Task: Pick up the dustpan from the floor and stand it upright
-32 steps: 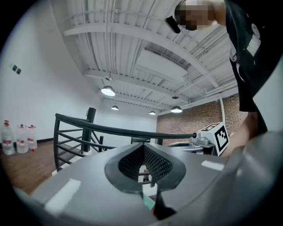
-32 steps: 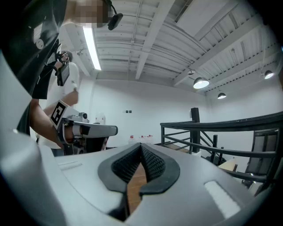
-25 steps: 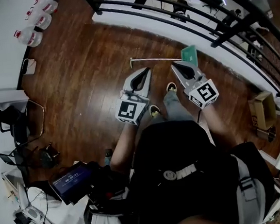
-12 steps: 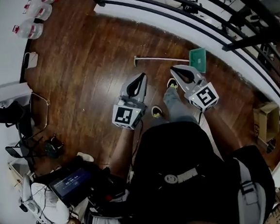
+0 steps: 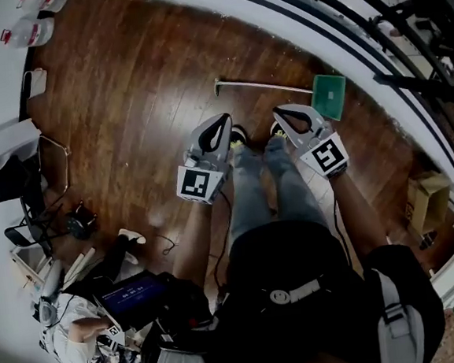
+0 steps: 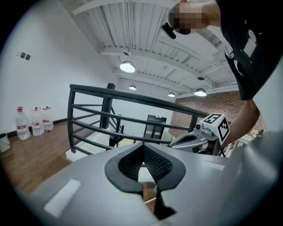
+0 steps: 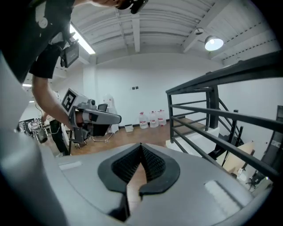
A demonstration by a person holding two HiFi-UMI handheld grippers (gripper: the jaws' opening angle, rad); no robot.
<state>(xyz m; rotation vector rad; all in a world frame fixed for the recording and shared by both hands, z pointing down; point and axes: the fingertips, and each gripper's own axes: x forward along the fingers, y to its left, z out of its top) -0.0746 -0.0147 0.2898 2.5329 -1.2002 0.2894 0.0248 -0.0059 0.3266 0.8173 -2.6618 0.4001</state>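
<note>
The dustpan lies flat on the wooden floor in the head view. Its green pan (image 5: 331,96) is near the white ledge, and its long thin handle (image 5: 262,87) runs left from it. My left gripper (image 5: 223,122) hangs just short of the handle's middle, shut and empty. My right gripper (image 5: 282,113) is beside it, a little left of the pan, also shut with nothing in it. Neither touches the dustpan. The left gripper view shows its own pads (image 6: 152,161) closed together; the right gripper view shows the same (image 7: 148,163). Neither of those two views shows the dustpan.
A black railing (image 5: 371,22) on a white ledge curves behind the dustpan. Water bottles (image 5: 36,31) stand at the far left wall. A chair (image 5: 21,179) and clutter sit at left, a cardboard box (image 5: 426,199) at right. A seated person holds a tablet (image 5: 130,292).
Both grippers have come down and forward together, still shut. The person's feet now stand side by side under them. The dustpan has not moved on the floor.
</note>
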